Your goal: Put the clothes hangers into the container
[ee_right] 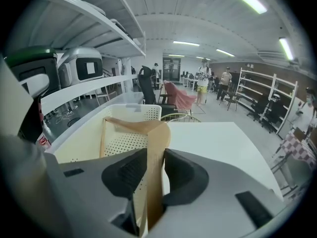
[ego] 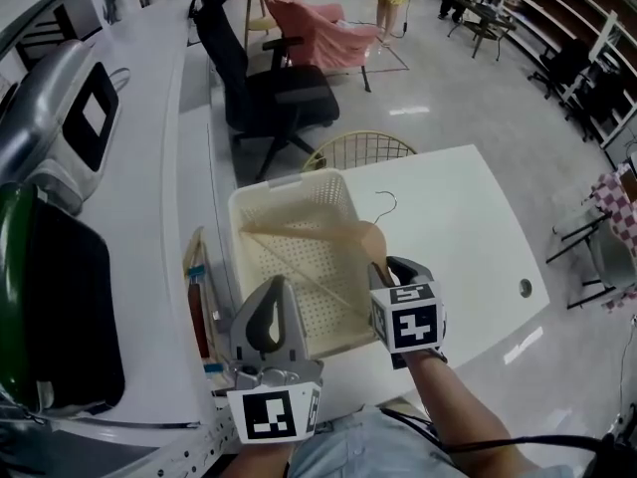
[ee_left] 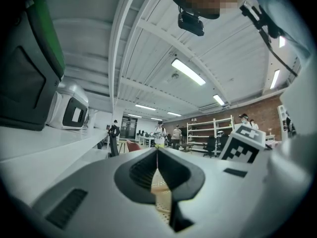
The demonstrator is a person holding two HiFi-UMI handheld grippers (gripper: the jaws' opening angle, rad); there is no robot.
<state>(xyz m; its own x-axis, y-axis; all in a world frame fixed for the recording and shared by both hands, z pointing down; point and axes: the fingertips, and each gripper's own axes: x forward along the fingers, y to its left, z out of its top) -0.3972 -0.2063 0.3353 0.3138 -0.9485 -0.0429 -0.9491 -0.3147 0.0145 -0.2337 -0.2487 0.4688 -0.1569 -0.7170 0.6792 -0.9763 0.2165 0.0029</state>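
A cream perforated basket (ego: 289, 199) stands on the white table (ego: 458, 237). A wooden clothes hanger (ego: 309, 231) lies tilted across its open top, with the metal hook (ego: 386, 205) over the basket's right rim. My right gripper (ego: 382, 269) is shut on one end of the hanger at the basket's right edge. In the right gripper view the pads press the wood (ee_right: 157, 138) on both sides, and the hanger reaches left over the basket (ee_right: 84, 133). My left gripper (ego: 269, 312) hovers at the basket's near left corner, shut with nothing in it (ee_left: 157, 155).
A black office chair (ego: 264, 88) and a wire chair (ego: 358, 149) stand beyond the table. A long white counter with machines (ego: 60, 127) and a dark box (ego: 50, 307) runs along the left. Wooden items (ego: 197, 297) lie beside the basket's left wall.
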